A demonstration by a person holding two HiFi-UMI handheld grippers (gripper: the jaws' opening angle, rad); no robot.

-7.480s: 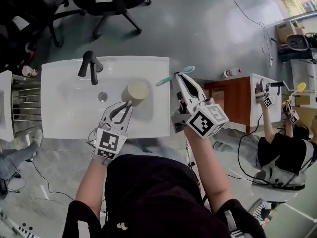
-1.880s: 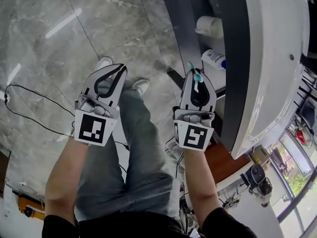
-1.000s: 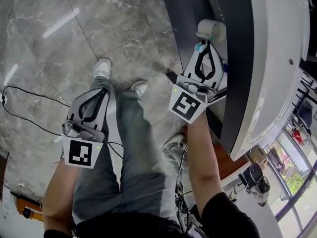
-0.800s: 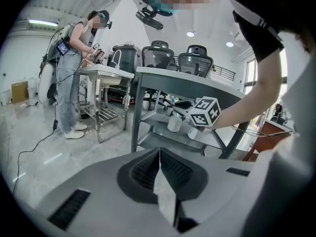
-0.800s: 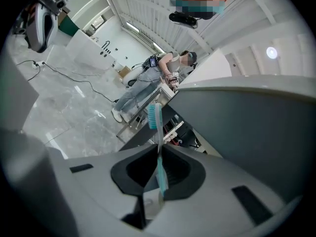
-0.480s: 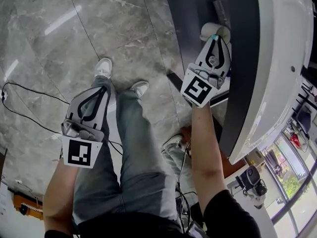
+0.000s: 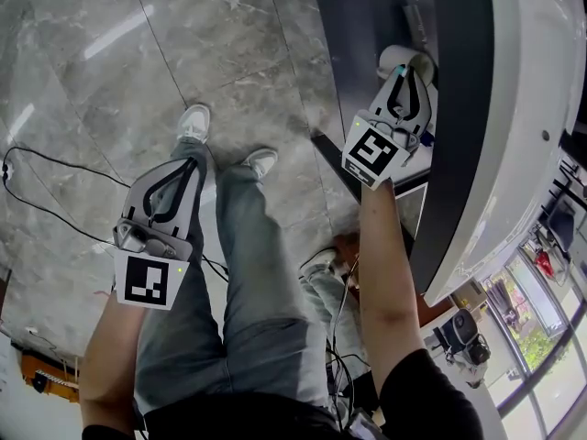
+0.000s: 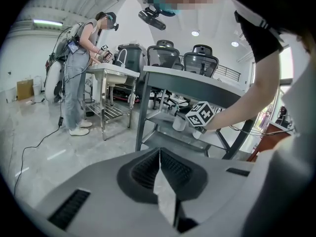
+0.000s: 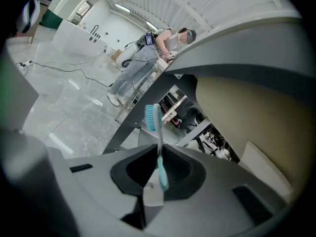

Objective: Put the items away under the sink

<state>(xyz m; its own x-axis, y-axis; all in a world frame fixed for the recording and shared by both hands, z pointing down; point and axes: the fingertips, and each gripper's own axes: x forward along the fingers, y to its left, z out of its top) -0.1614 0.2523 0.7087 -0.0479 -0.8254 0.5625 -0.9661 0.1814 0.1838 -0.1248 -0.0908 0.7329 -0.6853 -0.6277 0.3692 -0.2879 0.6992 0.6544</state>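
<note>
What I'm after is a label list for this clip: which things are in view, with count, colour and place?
toothbrush: one, teal and white, upright between the right gripper's jaws
cup: one, cream, on the shelf under the sink
shelf: one, dark grey, below the sink
sink: one, white, right edge of the head view
floor: grey marble
cable: black, across the floor at left
office chairs: two, black, behind the sink in the left gripper view
other person: one, standing at a second sink far off
shoes: two, white, on the floor
left gripper: shut, empty, over the left leg
right gripper: shut on the toothbrush, at the shelf
</note>
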